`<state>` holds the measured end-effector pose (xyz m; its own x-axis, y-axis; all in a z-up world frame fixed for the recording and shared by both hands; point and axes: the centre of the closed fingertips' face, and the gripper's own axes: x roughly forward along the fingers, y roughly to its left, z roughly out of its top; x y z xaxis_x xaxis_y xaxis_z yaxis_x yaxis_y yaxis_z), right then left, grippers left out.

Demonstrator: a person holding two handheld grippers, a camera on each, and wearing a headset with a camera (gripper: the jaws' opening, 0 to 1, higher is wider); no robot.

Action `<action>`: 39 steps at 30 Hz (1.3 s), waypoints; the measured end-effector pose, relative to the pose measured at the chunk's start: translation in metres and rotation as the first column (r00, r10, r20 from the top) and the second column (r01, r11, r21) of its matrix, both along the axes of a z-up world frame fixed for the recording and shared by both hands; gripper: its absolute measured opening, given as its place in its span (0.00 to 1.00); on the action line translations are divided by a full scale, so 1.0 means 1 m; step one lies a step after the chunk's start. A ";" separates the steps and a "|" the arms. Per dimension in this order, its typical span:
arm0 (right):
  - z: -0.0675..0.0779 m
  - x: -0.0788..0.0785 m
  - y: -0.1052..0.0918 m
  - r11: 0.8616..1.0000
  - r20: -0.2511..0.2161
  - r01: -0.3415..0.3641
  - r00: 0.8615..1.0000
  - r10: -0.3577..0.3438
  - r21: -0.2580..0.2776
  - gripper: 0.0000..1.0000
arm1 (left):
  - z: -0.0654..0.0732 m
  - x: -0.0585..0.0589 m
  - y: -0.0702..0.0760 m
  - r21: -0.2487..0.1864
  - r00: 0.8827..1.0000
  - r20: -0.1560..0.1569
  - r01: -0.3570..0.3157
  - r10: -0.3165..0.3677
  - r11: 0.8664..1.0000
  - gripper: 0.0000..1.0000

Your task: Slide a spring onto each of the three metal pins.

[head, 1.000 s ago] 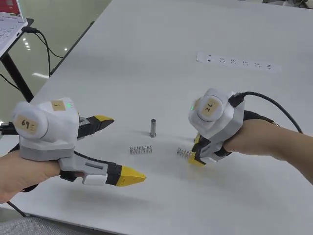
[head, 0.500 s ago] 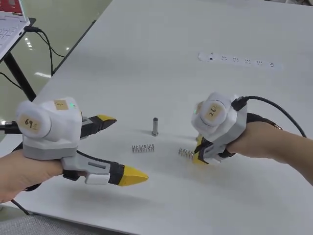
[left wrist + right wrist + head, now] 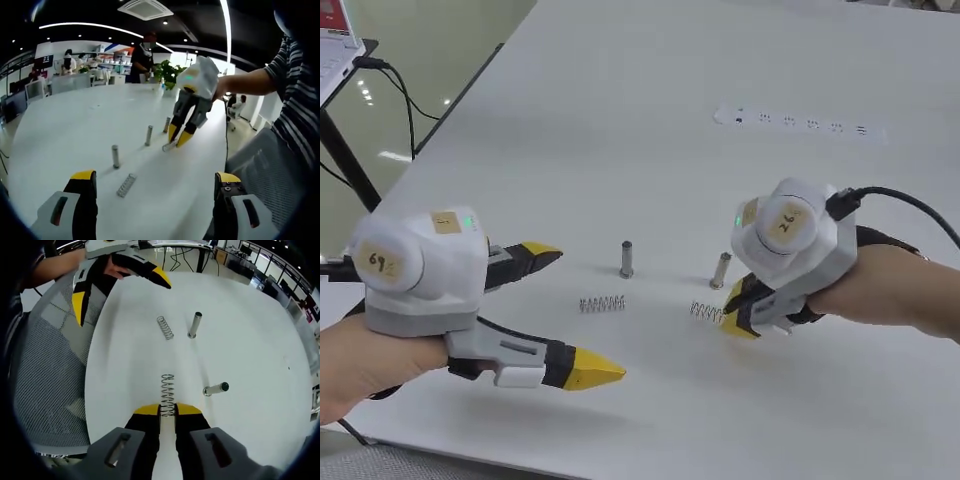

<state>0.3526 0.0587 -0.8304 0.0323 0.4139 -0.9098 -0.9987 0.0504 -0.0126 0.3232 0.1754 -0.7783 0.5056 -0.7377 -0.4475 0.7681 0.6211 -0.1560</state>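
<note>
**Right gripper clamped on one spring, left gripper spread wide**

1. Markings. In the head view, the left gripper (image 3: 575, 313) carries a round tag reading "69" on its housing. The right gripper (image 3: 735, 316) carries a tag reading "26". The white power strip (image 3: 800, 124) at the far side of the table (image 3: 620, 100) has no writing you can read.

2. Right gripper. Your right gripper's jaws are drawn almost together, with one end of the gripped spring (image 3: 168, 390) pinched between the yellow tips. The rest of the coil runs straight out ahead of the jaws, low over the table. Whether it rests on the surface cannot be told.

3. Left gripper. Your left gripper's jaws stand wide apart and hold nothing. It hovers near the front edge of the table.

4. Task parts. In the left gripper view, three pins stand upright on the table in a row: the nearest pin (image 3: 115, 156), the middle pin (image 3: 148, 135) and the farthest pin (image 3: 167, 124). None carries a spring. The loose spring (image 3: 126, 185) lies flat just beside the nearest pin. The gripped spring is near the middle pin, not touching it.
</note>
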 end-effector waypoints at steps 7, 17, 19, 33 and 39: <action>0.012 -0.009 -0.009 1.000 0.018 -0.018 1.000 0.018 0.017 0.08 | 0.000 -0.002 -0.007 -0.007 1.000 -0.015 0.018 -0.018 1.000 0.91; 0.022 -0.027 -0.011 0.997 0.044 -0.063 0.997 0.062 0.033 0.08 | -0.001 -0.013 -0.034 -0.050 0.994 -0.033 0.103 -0.104 0.993 0.80; 0.025 -0.030 -0.009 0.996 0.050 -0.076 0.996 0.074 0.035 0.08 | 0.000 -0.013 -0.041 -0.058 0.991 -0.030 0.127 -0.129 0.990 0.76; 0.034 -0.041 -0.012 0.992 0.103 -0.120 0.988 0.117 0.024 0.08 | -0.004 -0.006 -0.086 -0.076 0.973 -0.007 0.231 -0.232 0.970 0.45; 0.035 -0.043 -0.010 0.993 0.097 -0.113 0.989 0.109 0.041 0.08 | -0.001 -0.004 -0.099 -0.093 0.966 0.012 0.260 -0.260 0.961 0.32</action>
